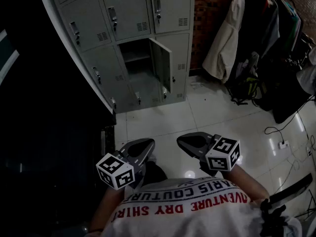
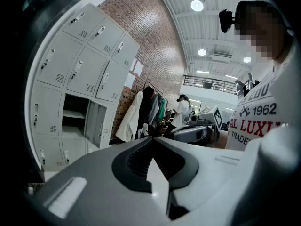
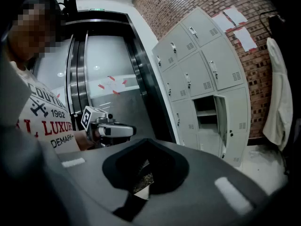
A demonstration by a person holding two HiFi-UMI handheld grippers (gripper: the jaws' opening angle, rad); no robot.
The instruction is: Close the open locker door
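Observation:
The grey locker bank [image 1: 123,28] stands ahead on the tiled floor. One lower-row door [image 1: 161,63] is swung out to the right, baring an empty compartment with a shelf [image 1: 134,57]. The left gripper view shows that open door [image 2: 96,124], and so does the right gripper view [image 3: 220,122]. My left gripper [image 1: 147,144] and right gripper [image 1: 182,142] are held low by the person's torso, well short of the lockers. Both are shut, jaws meeting at the tips with nothing between them [image 2: 150,139] [image 3: 146,141].
Coats hang on a rack [image 1: 232,33] right of the lockers, against a brick wall [image 1: 210,14], with bags [image 1: 247,85] below. Cables and a plug [image 1: 282,143] lie on the floor at right. Dark lift doors [image 3: 101,98] fill the left side. Another person [image 2: 181,111] stands far off.

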